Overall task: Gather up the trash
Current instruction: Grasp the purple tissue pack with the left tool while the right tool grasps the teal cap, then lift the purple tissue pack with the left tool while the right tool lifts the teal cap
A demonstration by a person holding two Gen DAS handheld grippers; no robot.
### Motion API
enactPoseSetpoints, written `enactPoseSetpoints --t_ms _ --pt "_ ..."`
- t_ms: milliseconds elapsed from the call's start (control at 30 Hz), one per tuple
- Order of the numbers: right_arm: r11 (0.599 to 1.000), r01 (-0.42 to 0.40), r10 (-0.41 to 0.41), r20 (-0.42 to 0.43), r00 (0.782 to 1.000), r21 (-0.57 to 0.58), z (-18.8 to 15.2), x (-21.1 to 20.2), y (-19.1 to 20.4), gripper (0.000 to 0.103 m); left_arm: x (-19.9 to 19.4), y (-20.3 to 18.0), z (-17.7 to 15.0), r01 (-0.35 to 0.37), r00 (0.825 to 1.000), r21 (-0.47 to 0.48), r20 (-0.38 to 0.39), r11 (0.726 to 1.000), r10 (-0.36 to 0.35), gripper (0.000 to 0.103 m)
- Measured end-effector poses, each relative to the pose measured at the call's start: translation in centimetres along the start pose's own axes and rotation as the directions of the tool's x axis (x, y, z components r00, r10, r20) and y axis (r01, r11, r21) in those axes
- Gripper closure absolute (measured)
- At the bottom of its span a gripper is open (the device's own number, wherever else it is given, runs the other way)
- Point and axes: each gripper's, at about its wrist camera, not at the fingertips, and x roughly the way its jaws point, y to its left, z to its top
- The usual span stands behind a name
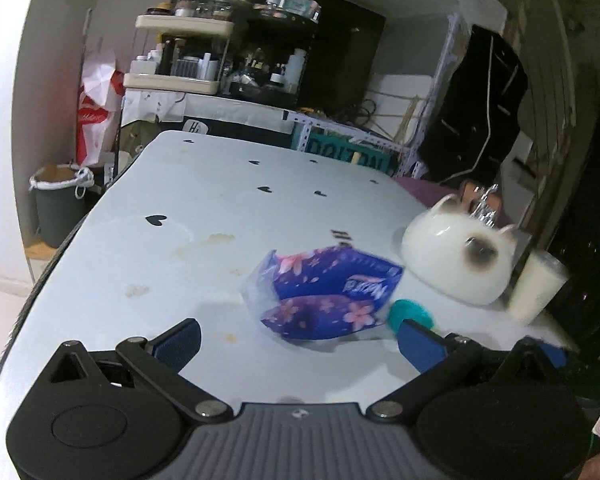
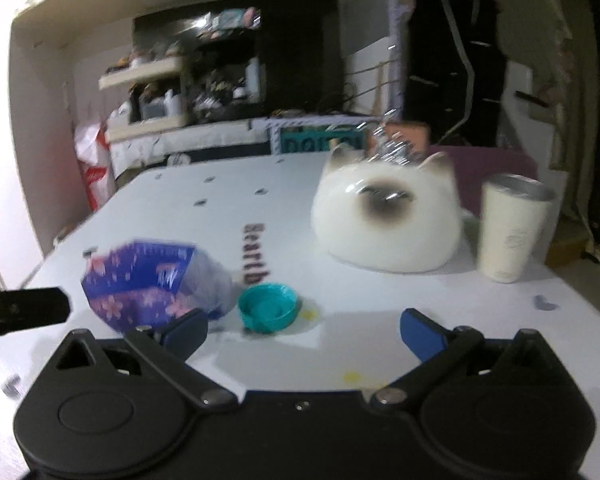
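You see a dim room under one ceiling lamp glaring off the glossy black wall panel point(image 1: 284, 32); motion blur smears both fisheye views, perhaps worse on the right, edges bowed and vignetted.

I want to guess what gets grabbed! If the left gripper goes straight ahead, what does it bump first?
Probably the purple flowery wrapper: it lies just ahead of the left gripper, between its open jaws. The teal cap sits off by the right-hand jaw.
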Motion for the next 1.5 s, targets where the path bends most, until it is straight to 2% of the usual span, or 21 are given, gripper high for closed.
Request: enactPoseSetpoints --t_ms 100,200,333,433,467,567,667,767,833,867,900,967,1033,1100,1233,1333,1433,1467,1500 --pt "0.997 -0.010 0.008 -0.023 1.000 -0.078 -0.3 1.5 0.5 0.000 1.4 0.7 -0.4 0.008 1.000 0.005 0.016 1.000 -0.008 0.000" --pt "0.989 -0.112 0.110 -0.025 0.994 -0.097 0.3 2.3 0.2 0.000 2.5 0.9 -0.4 0.018 0.998 0.011 0.054 1.000 -0.018 0.000" --pt "0.974 -0.091 0.084 -0.044 0.995 -0.205 0.9 3.9 0.9 0.000 4.1 0.8 -0.4 0.015 0.999 0.039 0.051 0.999 -0.017 0.000" --pt "0.971 -0.126 0.114 -0.066 0.991 -0.203 1.2 4.8 0.8 0.000 4.7 1.3 0.0 0.035 0.998 0.022 0.049 0.999 -0.036 0.000" --pt "0.971 -0.125 0.114 -0.069 0.991 -0.202 1.1 5.1 0.7 0.001 4.7 1.5 0.1 0.042 0.997 0.012 0.058 0.999 -0.043 0.000" --pt "0.971 -0.139 0.123 -0.089 0.988 -0.195 1.4 5.9 0.5 0.015 5.1 2.3 0.5 0.047 0.996 -0.022 0.076 0.999 -0.045 0.002" --pt "0.972 -0.146 0.128 -0.106 0.986 -0.182 1.5 6.6 0.2 0.020 5.6 3.0 0.6 0.059 0.996 -0.083 0.078 0.995 -0.053 0.018" --pt "0.970 -0.181 0.164 -0.108 0.980 -0.165 1.7 6.9 0.0 0.032 6.3 3.0 0.8 0.080 0.996 -0.091 0.049 0.993 -0.076 0.033" --pt "0.970 -0.181 0.163 -0.117 0.980 -0.161 1.7 7.2 0.0 0.041 6.5 2.8 0.8 0.088 0.996 -0.078 0.038 0.993 -0.085 0.047" --pt "0.970 -0.181 0.164 -0.115 0.980 -0.162 1.8 7.1 0.0 0.050 6.4 2.7 0.8 0.092 0.995 -0.075 0.038 0.993 -0.089 0.057" --pt "0.971 -0.181 0.165 -0.107 0.980 -0.159 1.7 6.9 0.0 0.053 6.3 2.6 0.7 0.093 0.995 -0.073 0.039 0.993 -0.090 0.069" --pt "0.973 -0.175 0.162 -0.095 0.982 -0.150 1.7 6.7 -0.2 0.053 6.0 2.5 0.4 0.087 0.996 -0.067 0.024 0.994 -0.086 0.084" --pt "0.974 -0.182 0.172 -0.083 0.982 -0.136 1.7 6.5 -0.5 0.053 5.7 2.4 0.1 0.096 0.995 -0.067 0.007 0.993 -0.095 0.085" --pt "0.974 -0.192 0.184 -0.077 0.980 -0.122 1.7 6.4 -0.8 0.053 5.4 2.3 -0.3 0.107 0.994 -0.061 -0.006 0.992 -0.108 0.096" --pt "0.976 -0.198 0.192 -0.080 0.978 -0.085 1.8 6.5 -1.4 0.053 4.2 1.8 -1.2 0.134 0.990 -0.029 -0.029 0.991 -0.135 0.096" --pt "0.979 -0.197 0.192 -0.088 0.977 -0.054 1.9 6.7 -2.0 0.053 2.9 0.9 -1.9 0.149 0.987 0.058 -0.062 0.987 -0.145 0.096" --pt "0.984 -0.173 0.170 -0.098 0.981 -0.029 2.0 7.1 -2.8 0.053 1.8 0.3 -1.9 0.175 0.982 0.101 -0.093 0.979 -0.166 0.096" --pt "0.986 -0.166 0.164 -0.096 0.982 -0.018 2.0 7.1 -3.1 0.054 1.4 0.0 -2.0 0.187 0.979 0.121 -0.101 0.975 -0.175 0.094" --pt "0.987 -0.163 0.162 -0.095 0.982 -0.004 2.0 7.1 -3.5 0.054 1.0 -0.2 -2.1 0.189 0.979 0.142 -0.107 0.972 -0.175 0.085"
